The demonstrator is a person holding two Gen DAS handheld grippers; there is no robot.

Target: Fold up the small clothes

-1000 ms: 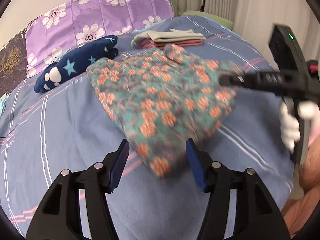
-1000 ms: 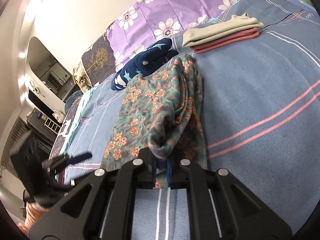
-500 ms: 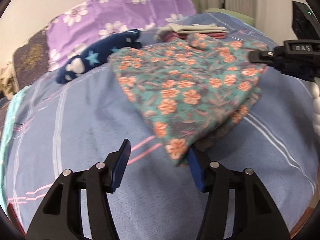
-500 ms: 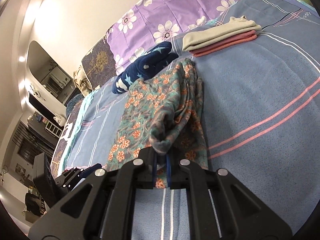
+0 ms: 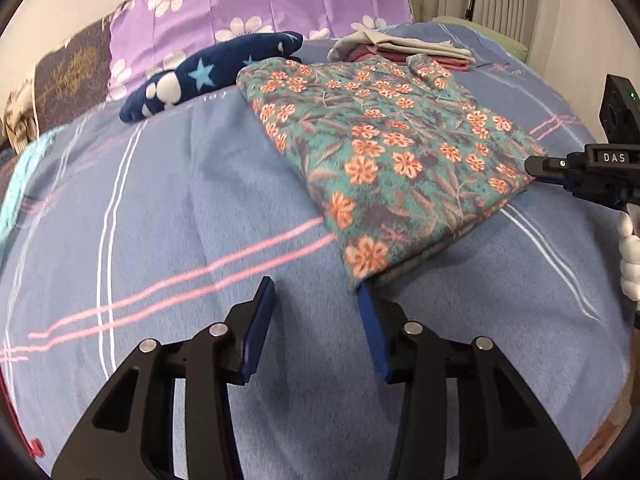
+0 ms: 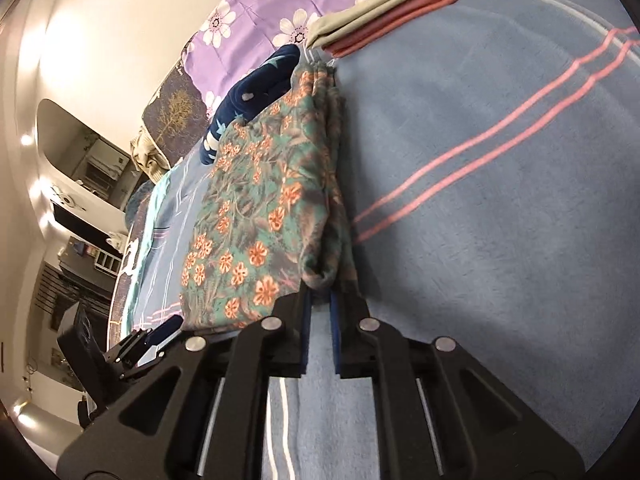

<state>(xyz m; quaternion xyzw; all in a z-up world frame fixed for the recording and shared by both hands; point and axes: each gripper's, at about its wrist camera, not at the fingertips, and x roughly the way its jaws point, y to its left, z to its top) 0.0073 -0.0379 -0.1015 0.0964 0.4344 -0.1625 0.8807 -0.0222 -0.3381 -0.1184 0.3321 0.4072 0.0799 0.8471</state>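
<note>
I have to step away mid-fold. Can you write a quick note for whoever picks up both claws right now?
Left claw: open, empty, low over the blue blanket, just short of the floral garment's near corner.
Right claw: nearly shut, pinching the garment's right edge.
Done: garment lies folded over on the blanket; folded stack sits behind it.
Left: release the edge, finish folding, add it to the stack.

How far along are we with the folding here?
Done: a folded beige and pink stack sits at the far end of the bed. In hand: the floral garment lies folded flat; the right hand-held gripper looks nearly shut at its corner, while the left hand-held gripper is open beside its near corner. Left: probably the navy star piece, apparently unfolded.
</note>
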